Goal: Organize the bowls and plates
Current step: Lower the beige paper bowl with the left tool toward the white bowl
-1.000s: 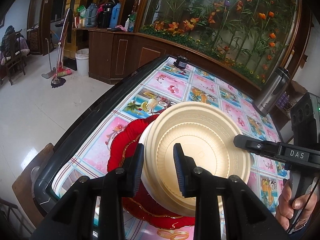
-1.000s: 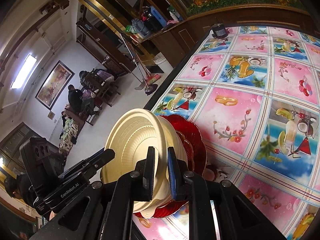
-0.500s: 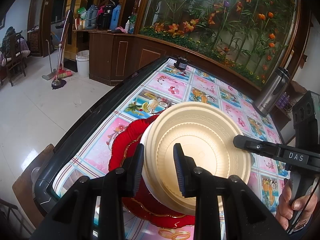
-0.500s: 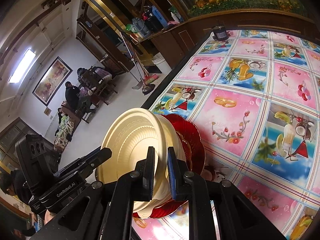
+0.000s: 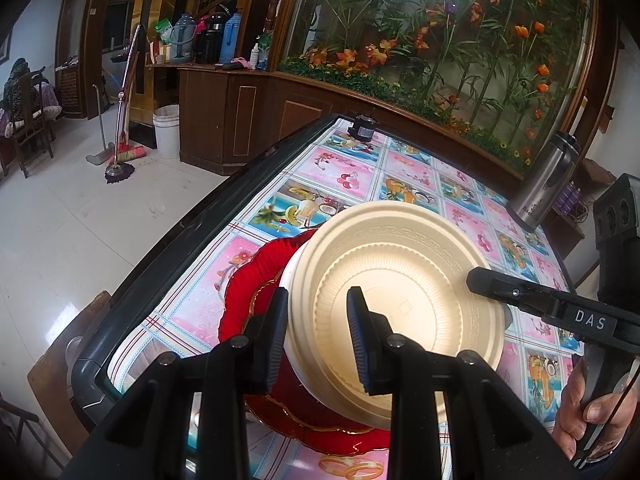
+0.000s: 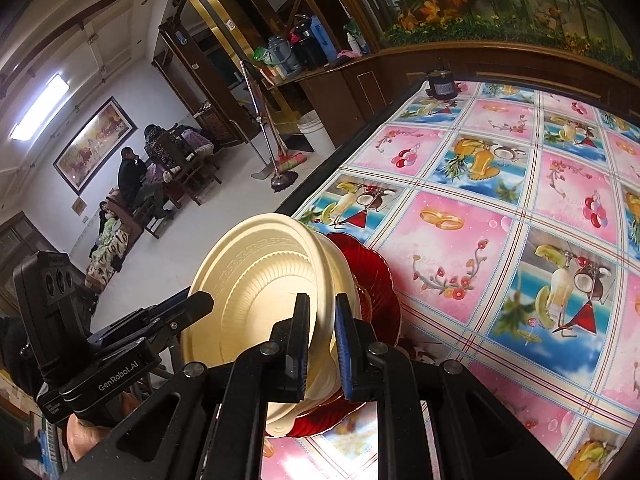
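Note:
Nested cream bowls (image 5: 400, 280) sit tilted on a stack of red plates (image 5: 248, 292) near the table's left edge. My left gripper (image 5: 316, 332) is shut on the near rim of the bowls, one pad inside and one outside. Seen from the right wrist, the bowls (image 6: 256, 280) open toward the left, over the red plates (image 6: 380, 280). My right gripper (image 6: 322, 340) is shut on their opposite rim. Its black finger (image 5: 520, 292) reaches the rim from the right in the left wrist view. Whether the bowls' base touches the plates is hidden.
The pink and blue patterned tablecloth (image 6: 500, 200) stretches right and away. A steel flask (image 5: 548, 184) stands at the far right and a small black device (image 5: 362, 128) at the far edge. The table's dark rim (image 5: 160, 264) drops to the floor at left. A hand (image 5: 592, 416) holds the right gripper.
The right wrist has rolled a little, so its view of the table and room sits differently. Both grippers keep their hold and the bowls stay over the red plates.

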Tool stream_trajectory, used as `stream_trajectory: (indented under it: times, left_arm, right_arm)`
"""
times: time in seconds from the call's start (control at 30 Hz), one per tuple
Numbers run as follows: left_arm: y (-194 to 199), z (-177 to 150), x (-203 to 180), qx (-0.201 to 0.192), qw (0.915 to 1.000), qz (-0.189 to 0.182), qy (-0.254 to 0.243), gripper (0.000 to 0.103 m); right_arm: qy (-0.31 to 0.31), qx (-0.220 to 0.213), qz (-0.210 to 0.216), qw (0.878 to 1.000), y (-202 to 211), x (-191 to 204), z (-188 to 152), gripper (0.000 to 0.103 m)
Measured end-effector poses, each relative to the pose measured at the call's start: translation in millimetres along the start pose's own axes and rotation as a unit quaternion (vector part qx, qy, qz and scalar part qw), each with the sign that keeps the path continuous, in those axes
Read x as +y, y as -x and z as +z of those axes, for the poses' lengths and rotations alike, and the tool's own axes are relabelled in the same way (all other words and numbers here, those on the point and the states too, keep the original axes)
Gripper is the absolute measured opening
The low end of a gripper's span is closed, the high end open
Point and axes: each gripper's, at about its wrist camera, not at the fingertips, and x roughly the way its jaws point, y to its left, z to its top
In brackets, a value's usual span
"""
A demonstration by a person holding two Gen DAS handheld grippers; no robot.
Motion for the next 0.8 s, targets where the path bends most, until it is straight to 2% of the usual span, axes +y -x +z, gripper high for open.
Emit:
stream_trajectory:
  times: [0.8]
  left_arm:
    - [3.9,-0.2,-6.2,-0.009,0.9999,0.007,-0.012,0.028]
  right_arm:
    - [0.023,-0.008,-0.023,0.999,2.0,8.5,-4.1,0.016]
